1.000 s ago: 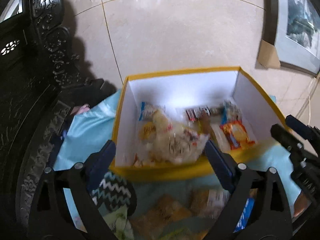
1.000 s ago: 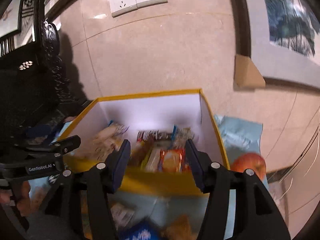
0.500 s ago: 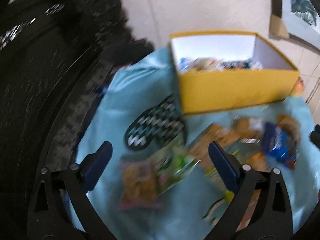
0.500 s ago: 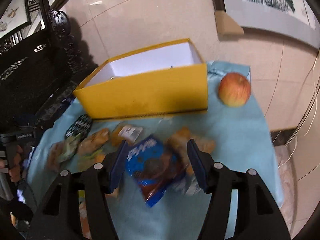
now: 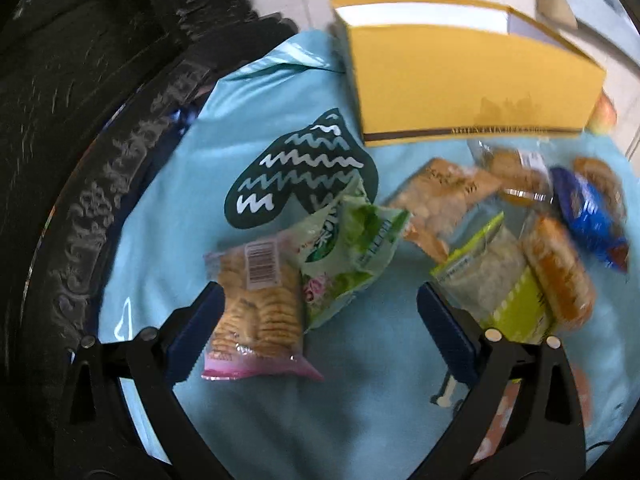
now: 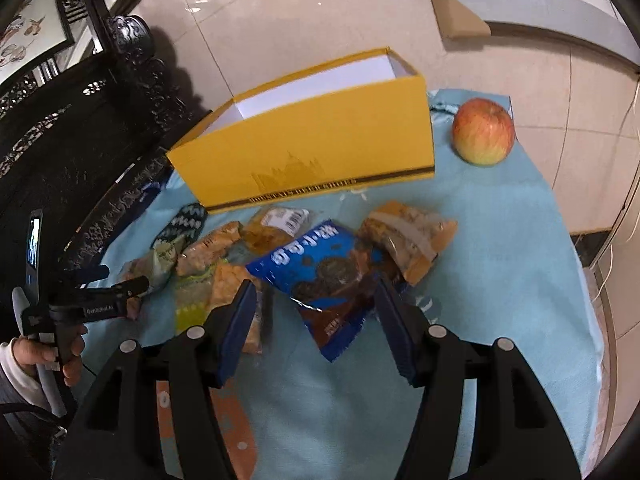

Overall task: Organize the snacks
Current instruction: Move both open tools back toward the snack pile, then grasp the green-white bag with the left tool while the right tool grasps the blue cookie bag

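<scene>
Several snack packets lie on a light blue cloth [image 5: 380, 400] in front of an open yellow box [image 5: 460, 80] [image 6: 312, 148]. My left gripper [image 5: 320, 316] is open wide, low over the cloth. A clear packet of round crackers [image 5: 256, 304] lies just inside its left finger, with a green packet [image 5: 348, 248] beyond. My right gripper [image 6: 316, 300] is open around the near end of a blue cookie packet [image 6: 320, 276], and its pads do not press on it. In the right wrist view a hand [image 6: 48, 352] holds the left gripper [image 6: 116, 292] at the left.
A red-yellow apple [image 6: 482, 132] sits on the cloth right of the box. Orange [image 5: 556, 264], yellow-green [image 5: 492, 276] and tan [image 6: 408, 240] packets crowd the middle. Dark carved furniture [image 5: 80, 160] borders the cloth's left side. A dark zigzag patch [image 5: 300, 168] lies near the box corner.
Both grippers have pulled back from over the box and dropped toward the packets on the cloth. The box's contents are no longer seen. Nothing has been picked up.
</scene>
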Tool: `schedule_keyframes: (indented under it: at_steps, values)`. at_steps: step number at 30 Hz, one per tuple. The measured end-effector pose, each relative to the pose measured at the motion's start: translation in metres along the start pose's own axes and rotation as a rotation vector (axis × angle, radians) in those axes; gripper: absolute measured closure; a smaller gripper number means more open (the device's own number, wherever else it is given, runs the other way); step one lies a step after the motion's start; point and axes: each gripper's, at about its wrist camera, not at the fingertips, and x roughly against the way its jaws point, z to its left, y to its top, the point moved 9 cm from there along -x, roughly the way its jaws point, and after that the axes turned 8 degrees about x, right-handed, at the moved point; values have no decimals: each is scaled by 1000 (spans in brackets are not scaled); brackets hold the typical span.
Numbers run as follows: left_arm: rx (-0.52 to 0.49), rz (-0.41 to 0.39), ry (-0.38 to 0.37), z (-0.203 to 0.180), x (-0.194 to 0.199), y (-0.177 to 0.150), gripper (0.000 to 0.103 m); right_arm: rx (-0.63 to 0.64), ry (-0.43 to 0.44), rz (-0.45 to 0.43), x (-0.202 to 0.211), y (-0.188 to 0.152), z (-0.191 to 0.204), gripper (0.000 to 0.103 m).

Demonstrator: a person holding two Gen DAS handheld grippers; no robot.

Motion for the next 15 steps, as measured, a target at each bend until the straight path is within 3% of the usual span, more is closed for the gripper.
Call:
schedule_keyframes:
  at_steps: [5, 11, 12, 15]
  values:
    - [-39, 7, -7, -12, -12, -3, 5, -24, 0, 43, -9, -8, -9, 41]
    - [-6, 25, -15, -15, -28, 1, 6, -1, -8, 32, -6, -7, -8, 41]
    - [4, 20, -26, -16, -29, 2, 13, -1, -9, 32, -7, -7, -8, 41]
    - [-4, 23, 9, -17, -38, 3, 63, -5, -14, 33, -7, -7, -11, 41]
